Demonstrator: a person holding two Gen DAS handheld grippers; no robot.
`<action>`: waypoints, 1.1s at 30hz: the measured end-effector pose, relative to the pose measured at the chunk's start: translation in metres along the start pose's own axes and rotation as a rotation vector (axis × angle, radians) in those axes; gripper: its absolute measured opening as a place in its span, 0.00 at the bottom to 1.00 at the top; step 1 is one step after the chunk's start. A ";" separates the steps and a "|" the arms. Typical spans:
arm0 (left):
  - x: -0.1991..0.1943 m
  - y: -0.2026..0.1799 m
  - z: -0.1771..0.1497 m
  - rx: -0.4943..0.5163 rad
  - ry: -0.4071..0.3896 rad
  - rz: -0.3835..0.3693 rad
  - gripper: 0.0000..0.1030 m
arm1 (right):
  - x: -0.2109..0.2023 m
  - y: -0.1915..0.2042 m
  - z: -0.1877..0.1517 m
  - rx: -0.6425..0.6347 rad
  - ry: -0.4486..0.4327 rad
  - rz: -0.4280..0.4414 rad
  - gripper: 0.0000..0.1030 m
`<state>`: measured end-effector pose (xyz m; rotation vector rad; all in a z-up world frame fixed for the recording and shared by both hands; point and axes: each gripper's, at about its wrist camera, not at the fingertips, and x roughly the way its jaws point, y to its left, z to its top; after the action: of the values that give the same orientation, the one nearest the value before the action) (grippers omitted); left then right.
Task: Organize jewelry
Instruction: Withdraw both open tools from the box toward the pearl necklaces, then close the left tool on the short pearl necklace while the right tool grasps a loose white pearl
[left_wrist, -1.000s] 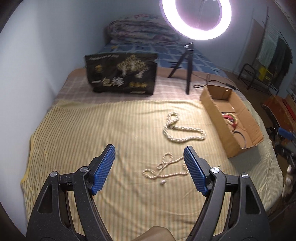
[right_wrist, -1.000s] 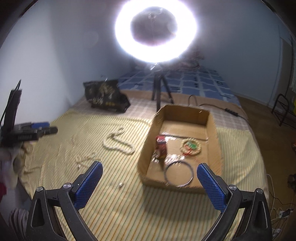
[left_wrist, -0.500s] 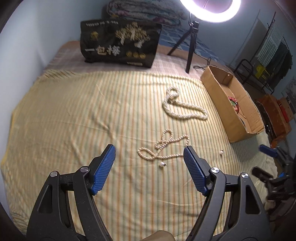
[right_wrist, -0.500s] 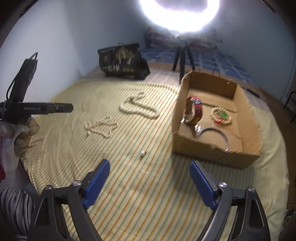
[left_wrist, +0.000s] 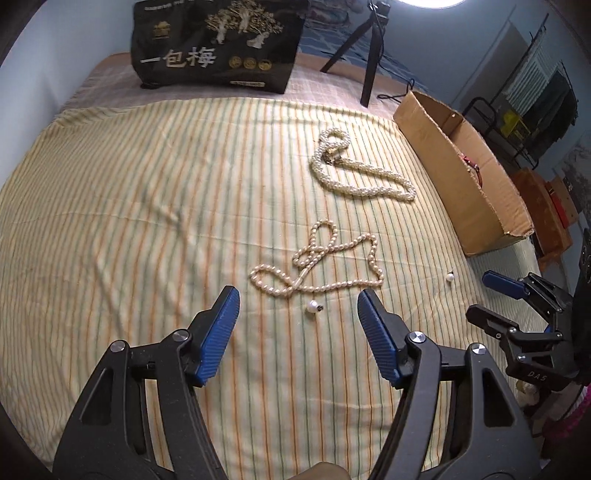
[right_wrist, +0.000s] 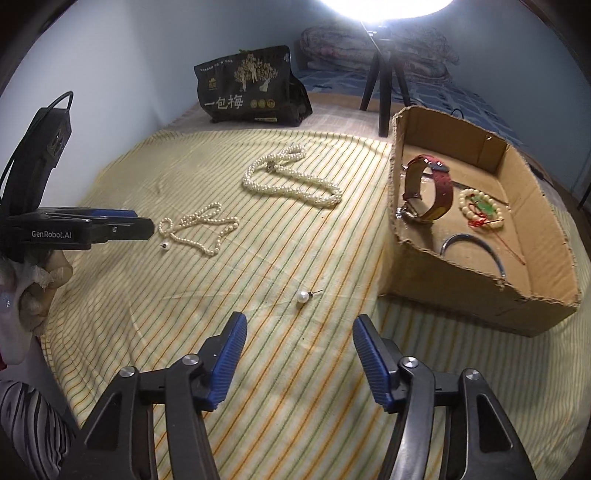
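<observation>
Cardboard box (right_wrist: 476, 291) already holds watch, bead bracelet, bangle. Left on bed: two pearl necklaces (left_wrist: 325, 258), two pearl earrings (right_wrist: 303, 296). Left gripper (left_wrist: 297, 332) and right gripper (right_wrist: 299, 354) have been closing, both empty, nothing between jaws.

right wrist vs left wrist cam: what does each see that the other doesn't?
Right wrist only: the cardboard box interior, with a red-strapped watch, a bead bracelet and a metal bangle.

Left wrist only: a clothes rack at the far right.

Both: the two pearl necklaces, the two pearl earrings, the black bag, the tripod, and each other's gripper, jaws open and empty, having just been closing.
</observation>
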<state>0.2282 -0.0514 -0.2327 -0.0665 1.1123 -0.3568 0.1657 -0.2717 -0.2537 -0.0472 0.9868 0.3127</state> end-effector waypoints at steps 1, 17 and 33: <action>0.003 -0.001 0.001 0.005 0.003 0.004 0.67 | 0.001 -0.001 0.000 0.004 0.003 0.001 0.56; 0.044 -0.011 0.016 0.071 -0.002 0.117 0.49 | 0.027 -0.005 0.010 0.044 0.025 -0.006 0.43; 0.046 -0.008 0.020 0.053 -0.035 0.092 0.05 | 0.033 -0.004 0.013 0.042 0.028 -0.001 0.06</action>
<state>0.2619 -0.0761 -0.2613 0.0255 1.0673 -0.3018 0.1940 -0.2651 -0.2742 -0.0137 1.0207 0.2913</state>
